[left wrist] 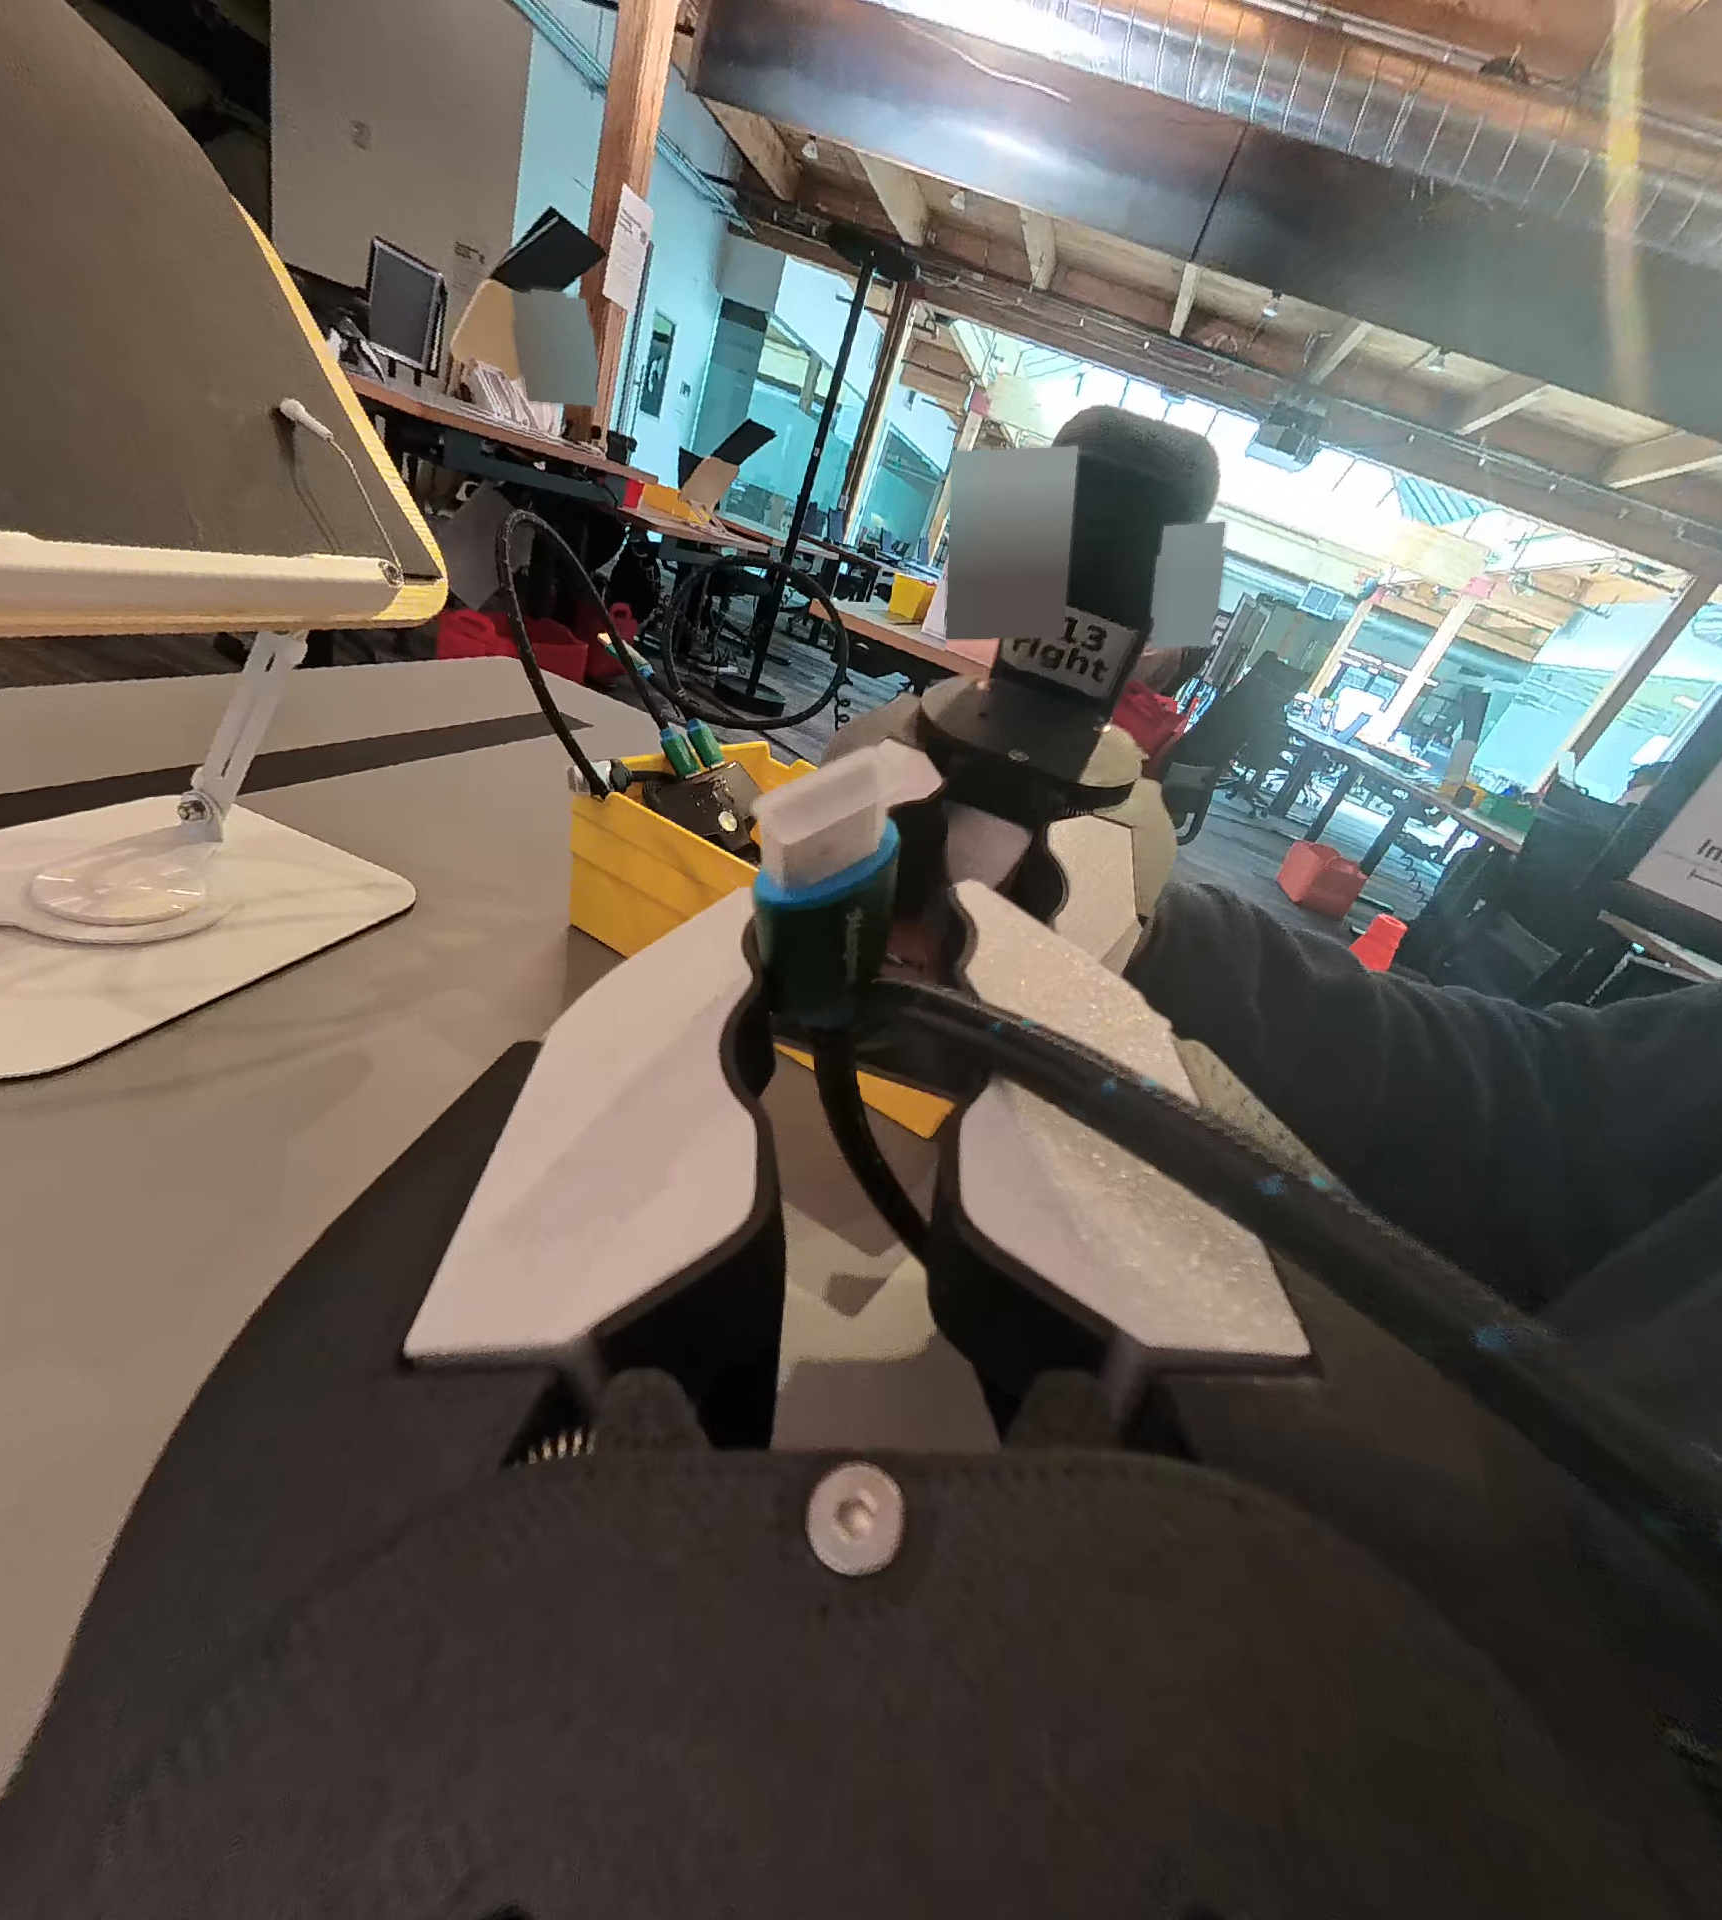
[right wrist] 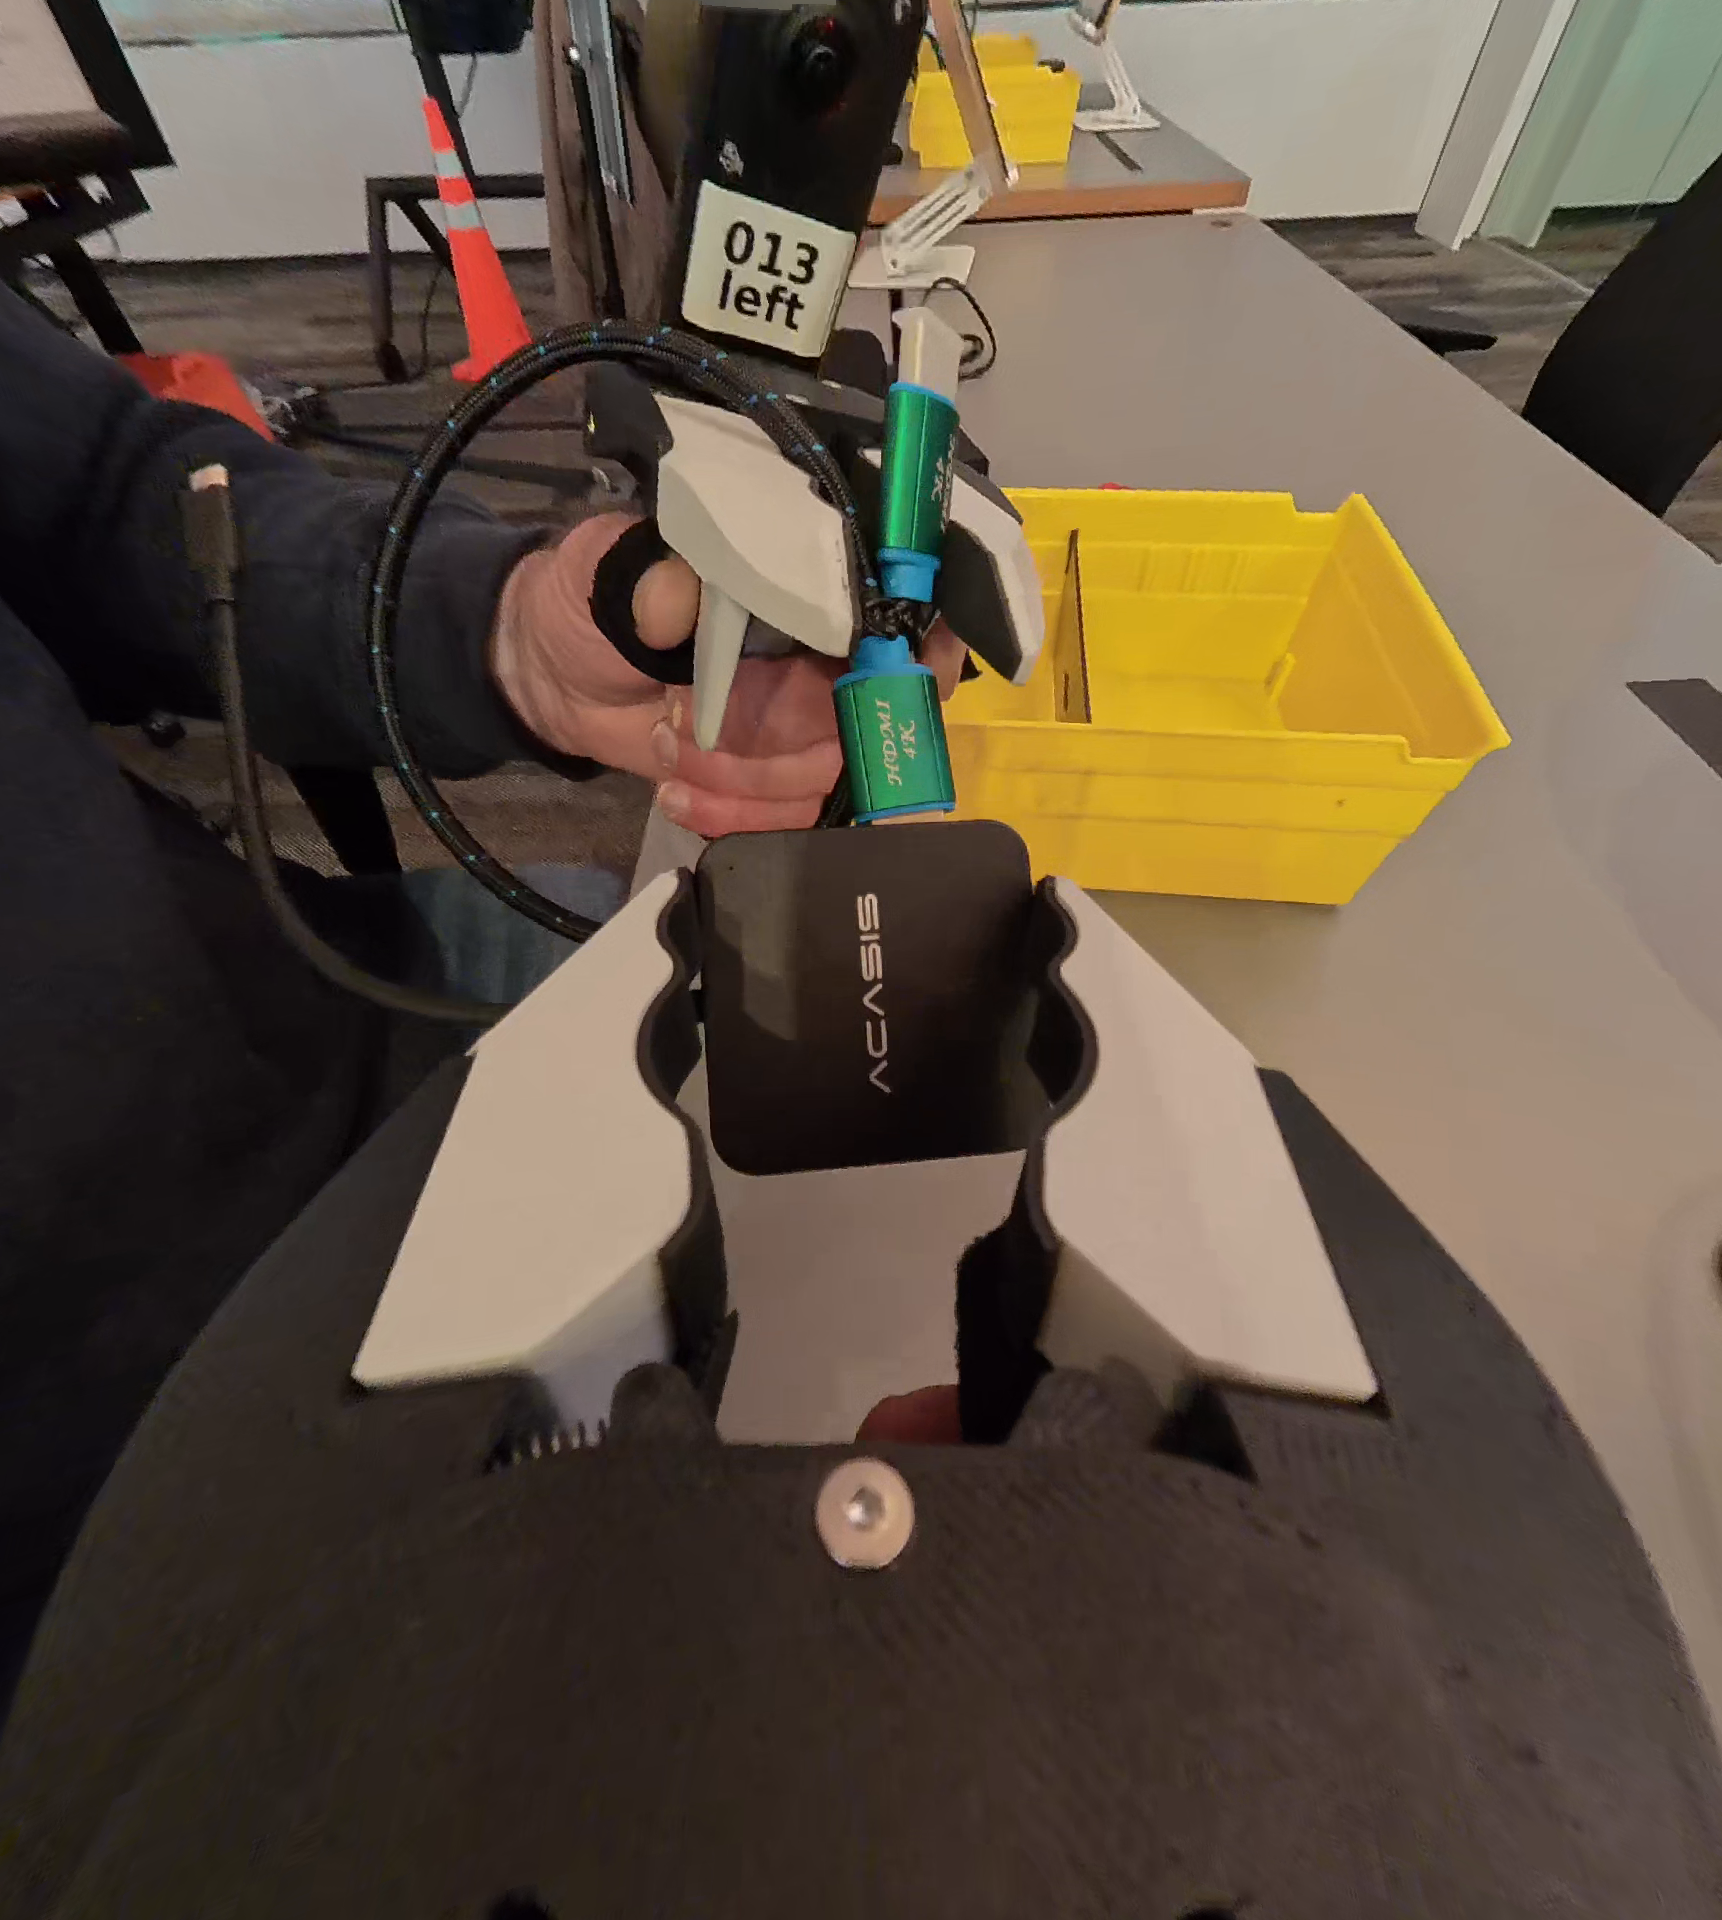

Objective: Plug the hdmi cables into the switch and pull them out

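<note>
Now | left tool (left wrist: 852, 966) pinching HDMI plug (left wrist: 831, 914) | right tool (right wrist: 862, 997) clamping switch (right wrist: 862, 997) | yellow bin (right wrist: 1252, 790) just beside

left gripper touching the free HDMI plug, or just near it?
Touching. In the right wrist view the left gripper is shut on the free plug, with both fingers against its green body. The left wrist view shows the same plug pinched at the fingertips.

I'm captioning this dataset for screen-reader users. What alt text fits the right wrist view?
The right hand-held gripper clamps a black switch with one green HDMI plug inserted in its far edge. Beyond it, the left hand-held gripper grips a second green HDMI plug on a looping braided cable, over a grey table with a yellow bin.
</note>
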Available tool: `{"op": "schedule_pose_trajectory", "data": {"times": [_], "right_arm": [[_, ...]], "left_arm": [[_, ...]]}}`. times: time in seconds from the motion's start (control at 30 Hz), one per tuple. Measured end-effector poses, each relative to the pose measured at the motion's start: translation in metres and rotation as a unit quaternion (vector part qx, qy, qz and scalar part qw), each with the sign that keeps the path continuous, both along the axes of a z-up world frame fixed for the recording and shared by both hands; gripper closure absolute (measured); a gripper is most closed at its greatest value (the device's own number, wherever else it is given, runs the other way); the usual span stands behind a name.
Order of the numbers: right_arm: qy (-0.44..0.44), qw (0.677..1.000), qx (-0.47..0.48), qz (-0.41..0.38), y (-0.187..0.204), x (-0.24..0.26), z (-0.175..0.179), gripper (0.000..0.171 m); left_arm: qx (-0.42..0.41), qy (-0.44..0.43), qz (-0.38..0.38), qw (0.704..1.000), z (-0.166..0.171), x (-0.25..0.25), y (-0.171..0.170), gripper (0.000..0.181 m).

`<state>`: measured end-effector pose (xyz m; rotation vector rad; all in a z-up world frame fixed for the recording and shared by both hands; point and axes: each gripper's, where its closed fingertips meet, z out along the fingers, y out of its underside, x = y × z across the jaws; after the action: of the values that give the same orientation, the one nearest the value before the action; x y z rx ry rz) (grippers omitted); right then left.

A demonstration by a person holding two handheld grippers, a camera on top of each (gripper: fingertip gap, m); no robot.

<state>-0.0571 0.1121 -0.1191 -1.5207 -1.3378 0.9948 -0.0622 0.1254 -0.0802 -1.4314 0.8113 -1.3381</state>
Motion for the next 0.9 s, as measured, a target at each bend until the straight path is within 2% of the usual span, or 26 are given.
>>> {"op": "schedule_pose_trajectory", "data": {"times": [0.17,0.43,0.53,0.67,0.8,0.9], "right_arm": [[-0.016,0.999,0.005,-0.041,0.010,0.018,0.007,0.109],[0.003,0.978,0.011,-0.207,0.049,0.101,0.037,0.109],[0.022,0.948,0.021,-0.317,0.074,0.161,0.050,0.110],[0.027,0.887,0.024,-0.460,0.100,0.250,0.046,0.110],[-0.029,0.815,0.027,-0.578,0.115,0.325,0.009,0.110],[-0.059,0.784,-0.013,-0.618,0.116,0.355,-0.031,0.110]], "left_arm": [[-0.003,-0.005,0.013,1.000,0.008,-0.009,0.004,0.141],[-0.023,-0.031,0.046,0.998,0.018,-0.033,0.015,0.142],[-0.022,-0.025,0.056,0.998,0.016,-0.034,0.017,0.141],[-0.022,-0.003,0.063,0.998,0.008,-0.027,0.016,0.134],[-0.022,0.017,0.058,0.998,0.000,-0.013,0.011,0.129],[-0.024,0.026,0.053,0.998,-0.005,-0.006,0.009,0.128]]}}
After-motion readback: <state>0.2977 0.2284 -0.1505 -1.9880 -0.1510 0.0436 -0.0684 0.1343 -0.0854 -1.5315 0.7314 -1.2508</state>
